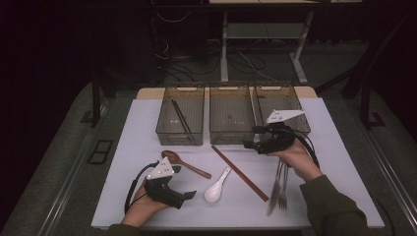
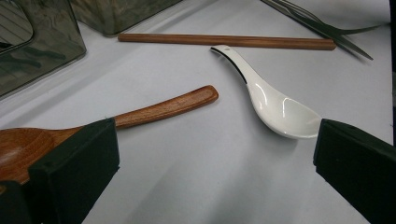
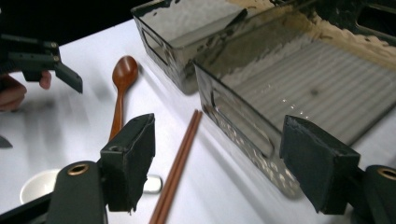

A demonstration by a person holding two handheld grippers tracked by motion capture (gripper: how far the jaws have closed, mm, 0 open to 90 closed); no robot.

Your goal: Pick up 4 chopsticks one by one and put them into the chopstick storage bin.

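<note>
Lying flat, white spoon [image 2: 275, 105] handle points toward bins [image 1: 231, 115].

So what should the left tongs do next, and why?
Probably ease forward and close on the white ceramic soup spoon. The left tongs are open, hold nothing, and the spoon lies loose on the white table just ahead, near the right jaw.

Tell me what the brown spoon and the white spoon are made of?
The brown spoon looks like wood with a smooth, slightly shiny finish: you can see reddish-brown grain streaks along its handle. The white spoon looks like glazed ceramic, though it could be hard plastic: it is plain white and glossy, with bright light spots in its bowl.
</note>
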